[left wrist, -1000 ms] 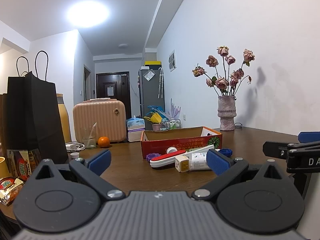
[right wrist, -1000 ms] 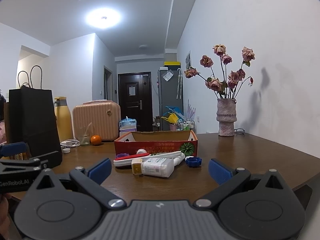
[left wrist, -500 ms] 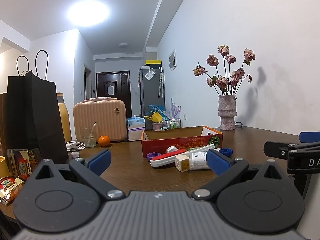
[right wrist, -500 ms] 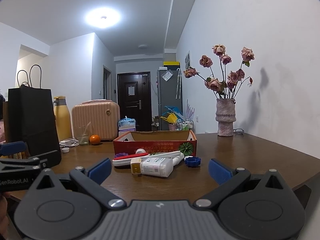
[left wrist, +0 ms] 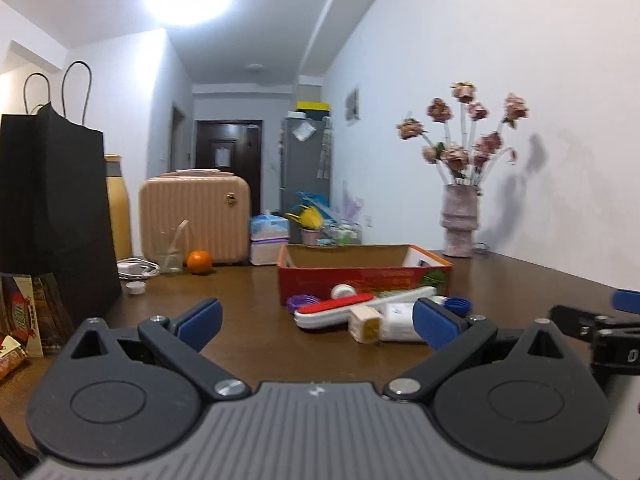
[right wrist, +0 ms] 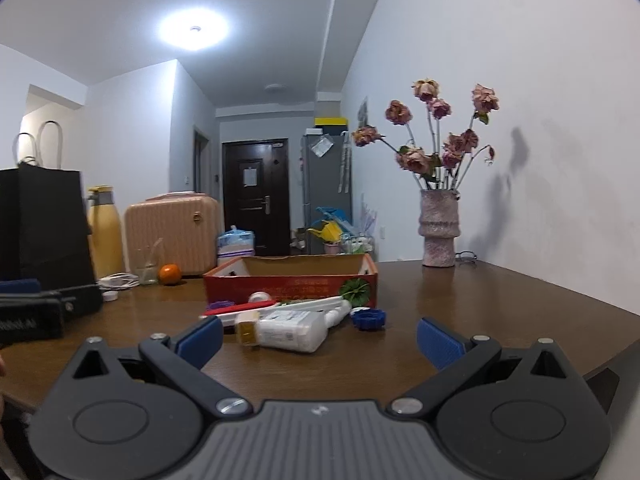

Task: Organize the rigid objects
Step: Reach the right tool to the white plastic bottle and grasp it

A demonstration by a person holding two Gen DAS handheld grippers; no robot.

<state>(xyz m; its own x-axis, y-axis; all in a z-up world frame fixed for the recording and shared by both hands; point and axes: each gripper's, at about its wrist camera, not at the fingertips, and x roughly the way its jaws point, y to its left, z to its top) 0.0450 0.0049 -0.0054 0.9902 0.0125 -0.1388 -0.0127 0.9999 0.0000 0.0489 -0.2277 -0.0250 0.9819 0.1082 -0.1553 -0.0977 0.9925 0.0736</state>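
Both my grippers, left gripper (left wrist: 316, 320) and right gripper (right wrist: 318, 338), hover with fingers wide, empty; clutter pile (right wrist: 280, 320) sits against red box (right wrist: 292, 280) on table (right wrist: 500, 300), likely staged for boxing.

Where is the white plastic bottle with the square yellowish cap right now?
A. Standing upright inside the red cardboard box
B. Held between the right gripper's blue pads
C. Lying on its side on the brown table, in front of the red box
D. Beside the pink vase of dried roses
C: the white plastic bottle lies on its side on the brown wooden table, in front of the red cardboard box; both the right gripper and the left gripper are open and empty.
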